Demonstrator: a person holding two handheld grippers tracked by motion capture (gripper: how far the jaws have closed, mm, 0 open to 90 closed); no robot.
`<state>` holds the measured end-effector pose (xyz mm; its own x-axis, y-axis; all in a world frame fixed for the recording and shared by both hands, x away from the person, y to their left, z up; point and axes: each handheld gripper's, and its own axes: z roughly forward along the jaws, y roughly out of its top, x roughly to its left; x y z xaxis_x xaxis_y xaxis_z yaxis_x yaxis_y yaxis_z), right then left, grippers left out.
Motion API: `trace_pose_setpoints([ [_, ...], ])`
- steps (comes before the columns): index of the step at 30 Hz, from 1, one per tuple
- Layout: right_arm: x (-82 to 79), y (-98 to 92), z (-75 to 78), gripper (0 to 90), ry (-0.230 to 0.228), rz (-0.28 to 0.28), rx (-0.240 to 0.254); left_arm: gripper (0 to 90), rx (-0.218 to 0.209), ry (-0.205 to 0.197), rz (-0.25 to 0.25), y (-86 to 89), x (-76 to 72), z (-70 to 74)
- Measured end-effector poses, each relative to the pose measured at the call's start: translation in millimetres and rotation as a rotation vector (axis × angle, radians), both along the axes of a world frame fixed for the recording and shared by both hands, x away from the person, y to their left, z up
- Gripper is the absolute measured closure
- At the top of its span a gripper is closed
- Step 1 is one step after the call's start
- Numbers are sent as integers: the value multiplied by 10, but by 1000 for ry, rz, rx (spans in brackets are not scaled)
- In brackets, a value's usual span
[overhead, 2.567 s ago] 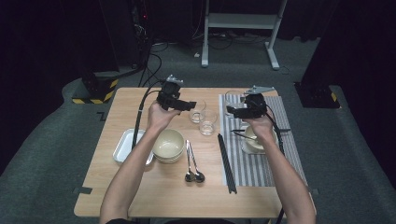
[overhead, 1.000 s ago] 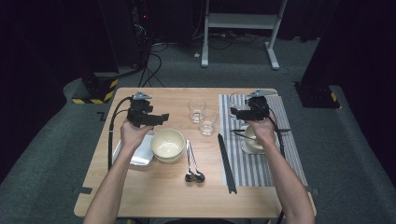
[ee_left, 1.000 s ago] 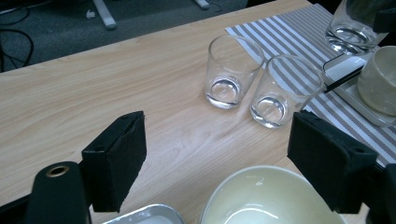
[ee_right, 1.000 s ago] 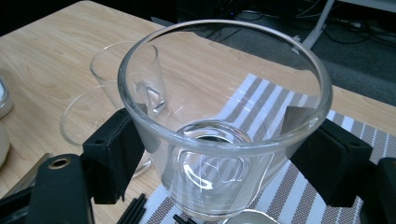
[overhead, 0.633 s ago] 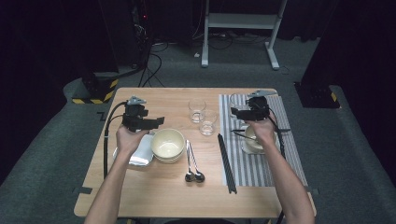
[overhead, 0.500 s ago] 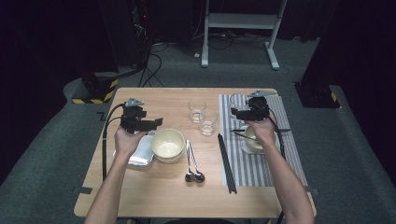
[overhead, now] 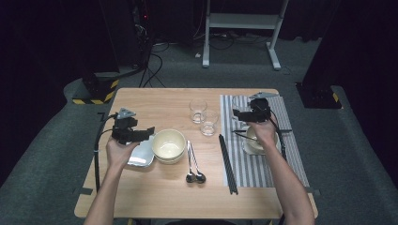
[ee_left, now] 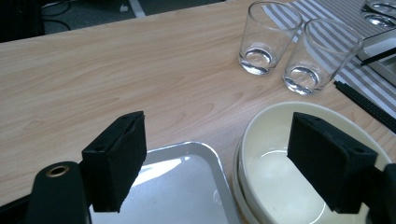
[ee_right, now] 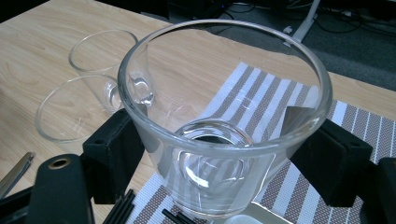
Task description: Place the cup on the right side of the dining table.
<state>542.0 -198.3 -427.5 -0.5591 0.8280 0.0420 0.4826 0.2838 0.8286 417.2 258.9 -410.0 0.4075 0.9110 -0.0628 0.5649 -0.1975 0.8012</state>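
A: Wooden table [overhead: 164, 197] on grey carpet, dark room behind. From above, your left gripper [overhead: 133, 133] hangs over the tray [overhead: 141, 157], just left of the bowl [overhead: 169, 144]. Your right gripper [overhead: 247, 115] is over the striped mat [overhead: 263, 173].

B: And on the table?

A: Two glasses [overhead: 203, 116] mid-table, two spoons [overhead: 193, 164] beside the bowl, black chopsticks [overhead: 227, 164] along the mat's edge.

B: Left gripper view?

A: Your jaws stand wide and empty, the tray [ee_left: 187, 186] below them, the bowl [ee_left: 280, 186] under the right jaw, both glasses [ee_left: 299, 46] beyond.

B: Right gripper view?

A: Your jaws clamp a clear glass [ee_right: 224, 130] on both sides, upright, held over the mat [ee_right: 280, 112]. The two other glasses [ee_right: 88, 93] sit on the wood to its left.
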Motion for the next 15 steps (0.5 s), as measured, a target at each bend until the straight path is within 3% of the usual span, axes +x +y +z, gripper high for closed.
trace_pose_setpoints([
  [10, 15, -53, -44, 208, 0, -24, -2, 201, 4, -12, 48, 126, -248, -190],
  [15, 19, -58, -52, 208, -4, -28, -1, 201, -18, -11, 61, 184, -349, -279],
])
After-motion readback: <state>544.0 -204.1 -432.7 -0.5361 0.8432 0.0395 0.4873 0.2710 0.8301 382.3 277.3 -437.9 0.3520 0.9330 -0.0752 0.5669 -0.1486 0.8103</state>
